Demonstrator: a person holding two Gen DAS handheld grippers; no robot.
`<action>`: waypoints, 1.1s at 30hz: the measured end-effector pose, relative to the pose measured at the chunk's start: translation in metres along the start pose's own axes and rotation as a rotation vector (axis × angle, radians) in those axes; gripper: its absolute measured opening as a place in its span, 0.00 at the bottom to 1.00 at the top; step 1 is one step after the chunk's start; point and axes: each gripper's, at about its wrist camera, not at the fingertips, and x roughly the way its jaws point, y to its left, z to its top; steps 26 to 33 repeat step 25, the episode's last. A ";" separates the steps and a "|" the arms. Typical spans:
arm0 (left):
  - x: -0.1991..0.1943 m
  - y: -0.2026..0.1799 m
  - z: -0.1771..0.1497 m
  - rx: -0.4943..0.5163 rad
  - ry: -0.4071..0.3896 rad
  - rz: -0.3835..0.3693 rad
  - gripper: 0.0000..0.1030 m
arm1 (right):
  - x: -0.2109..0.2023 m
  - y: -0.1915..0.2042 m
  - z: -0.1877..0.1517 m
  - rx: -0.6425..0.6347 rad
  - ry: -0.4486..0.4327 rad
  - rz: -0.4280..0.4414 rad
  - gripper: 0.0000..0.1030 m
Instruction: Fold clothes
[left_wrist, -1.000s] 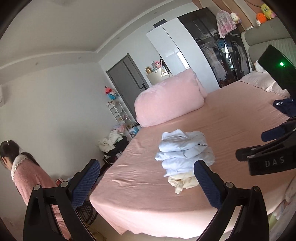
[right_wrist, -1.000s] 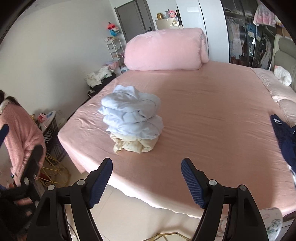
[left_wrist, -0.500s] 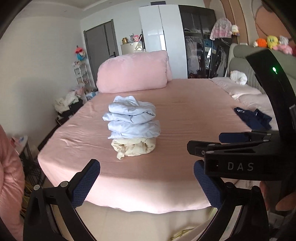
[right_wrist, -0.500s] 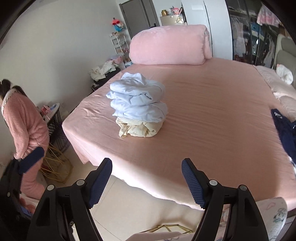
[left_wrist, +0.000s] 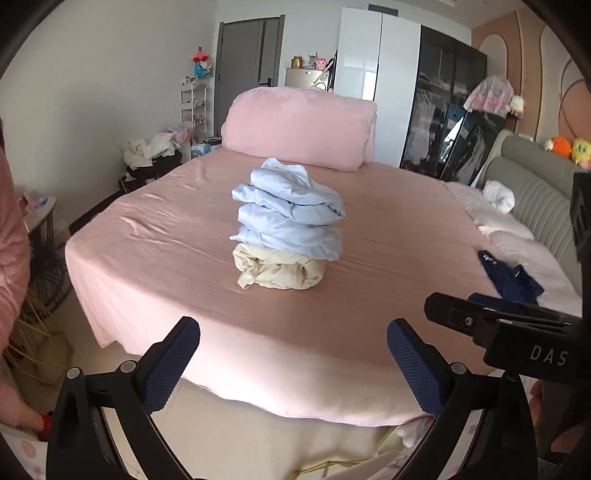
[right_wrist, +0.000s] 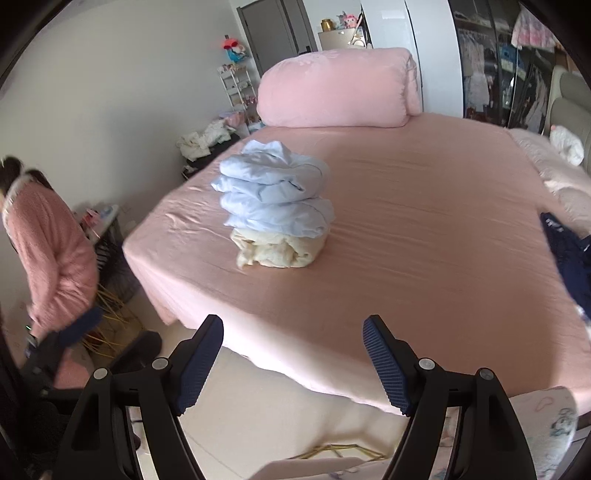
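Left claw (left_wrist: 293, 356) has rolled level facing the folded stack (left_wrist: 286, 225); both claws spread, right claw (right_wrist: 293, 360) steady

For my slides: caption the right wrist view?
Open right gripper faces folded clothes stack on pink bed.
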 end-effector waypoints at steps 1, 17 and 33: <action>-0.001 0.002 0.001 0.000 -0.009 0.016 1.00 | -0.001 0.001 0.001 0.010 0.004 0.020 0.75; -0.005 0.012 0.010 0.048 0.001 0.108 1.00 | -0.015 0.020 -0.001 -0.113 0.016 -0.092 0.76; -0.017 0.007 0.011 0.084 -0.054 0.114 1.00 | -0.022 0.024 -0.003 -0.130 0.011 -0.091 0.76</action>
